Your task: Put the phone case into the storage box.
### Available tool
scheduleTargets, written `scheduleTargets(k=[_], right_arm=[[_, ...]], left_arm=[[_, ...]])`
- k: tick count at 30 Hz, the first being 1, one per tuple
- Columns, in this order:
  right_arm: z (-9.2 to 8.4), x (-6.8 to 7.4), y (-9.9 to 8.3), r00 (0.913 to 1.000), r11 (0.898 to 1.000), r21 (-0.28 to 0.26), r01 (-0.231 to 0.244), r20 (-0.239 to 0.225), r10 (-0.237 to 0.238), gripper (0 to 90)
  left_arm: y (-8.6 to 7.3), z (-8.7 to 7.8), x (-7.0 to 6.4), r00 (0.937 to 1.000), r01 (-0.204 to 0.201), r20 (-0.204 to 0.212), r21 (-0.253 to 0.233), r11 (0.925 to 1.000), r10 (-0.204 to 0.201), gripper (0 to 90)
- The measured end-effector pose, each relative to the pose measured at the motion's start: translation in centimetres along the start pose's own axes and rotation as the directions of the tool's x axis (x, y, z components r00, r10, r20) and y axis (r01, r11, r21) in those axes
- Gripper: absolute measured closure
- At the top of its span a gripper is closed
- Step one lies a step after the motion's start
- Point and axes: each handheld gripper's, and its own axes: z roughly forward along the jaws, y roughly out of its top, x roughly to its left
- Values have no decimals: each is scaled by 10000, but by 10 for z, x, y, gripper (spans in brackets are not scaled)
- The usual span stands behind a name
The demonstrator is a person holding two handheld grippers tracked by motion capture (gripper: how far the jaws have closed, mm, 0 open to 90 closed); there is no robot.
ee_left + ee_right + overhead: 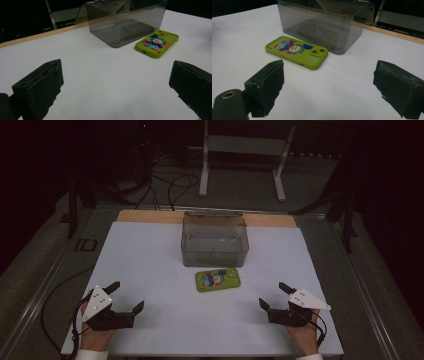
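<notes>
A green phone case with a cartoon clown print lies flat on the white table top, just in front of a clear grey plastic box. The case appears ahead and to the right in the left gripper view, and the case sits ahead and left in the right gripper view. My left gripper rests near the front left of the table, open and holding nothing. My right gripper rests near the front right, open too, with nothing between its jaws. Both point inward toward the case.
The box has an open hinged lid at its back, and the box looks empty. A wooden strip runs along the table's far edge. Beyond it stand a white metal stand and cables on the dark floor.
</notes>
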Motion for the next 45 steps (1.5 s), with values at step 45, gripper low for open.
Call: scheduleTargets(k=[45], right_arm=[[5,-2,-5,9999,9998,161,-94,69,93,98]], left_arm=[[33,39,-5,9964,-666,532,153,9977,657,0]])
